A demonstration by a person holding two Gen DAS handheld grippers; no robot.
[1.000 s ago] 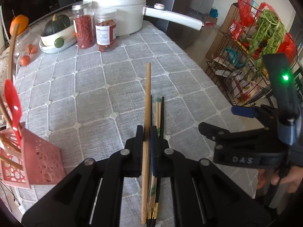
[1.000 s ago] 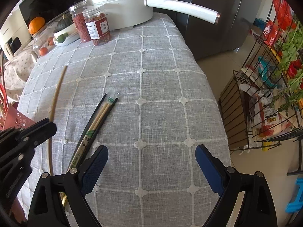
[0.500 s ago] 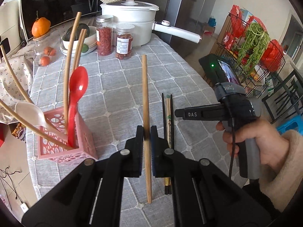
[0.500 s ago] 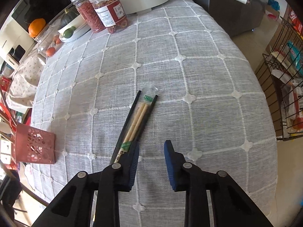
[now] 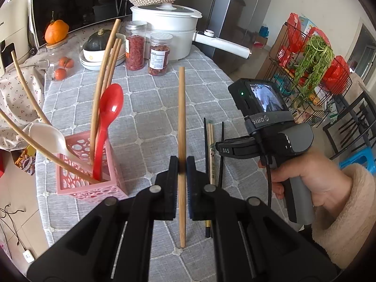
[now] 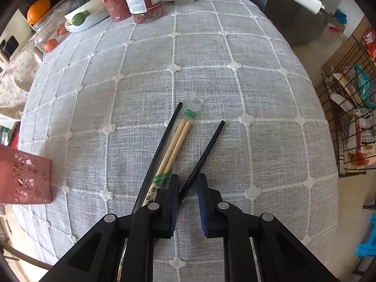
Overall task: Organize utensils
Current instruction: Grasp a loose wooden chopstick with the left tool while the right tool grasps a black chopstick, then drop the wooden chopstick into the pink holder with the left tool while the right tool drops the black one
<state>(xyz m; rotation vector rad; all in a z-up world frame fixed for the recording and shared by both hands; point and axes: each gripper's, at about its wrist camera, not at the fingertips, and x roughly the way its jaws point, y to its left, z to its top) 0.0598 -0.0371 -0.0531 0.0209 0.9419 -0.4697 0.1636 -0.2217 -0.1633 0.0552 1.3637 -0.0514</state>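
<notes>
**Ana:** Chopsticks first: where are they?

**Ben:** One long wooden chopstick (image 5: 181, 127) is pinched between the pads of the left gripper (image 5: 181, 164), lifted off the grey checked tablecloth (image 5: 150, 108) and pointing away from the camera. The rest lie on the cloth: a wrapped bamboo pair (image 6: 175, 144) with a green band, a black chopstick (image 6: 164, 145) touching its left side, and a second black chopstick (image 6: 204, 150) angled off to the right.

**Ana:** And the right gripper?

**Ben:** The right gripper (image 6: 188, 199) points steeply down at the cloth. Its jaws have just been closing and now stand narrow, with the near end of that angled black chopstick between them. It rests against the left pad; a gap shows before the blue right pad, so it is not clamped yet.

**Ana:** Where is the holder?

**Ben:** The pink perforated utensil holder (image 5: 90, 183) stands on the cloth to the left of the held chopstick. In it are a red spoon (image 5: 109, 117), a white spoon (image 5: 48, 136) and several wooden chopsticks leaning outward.

**Ana:** Anything behind?

**Ben:** Two jars of red dried fruit (image 5: 135, 47) and a white pot (image 5: 164, 23).
</notes>
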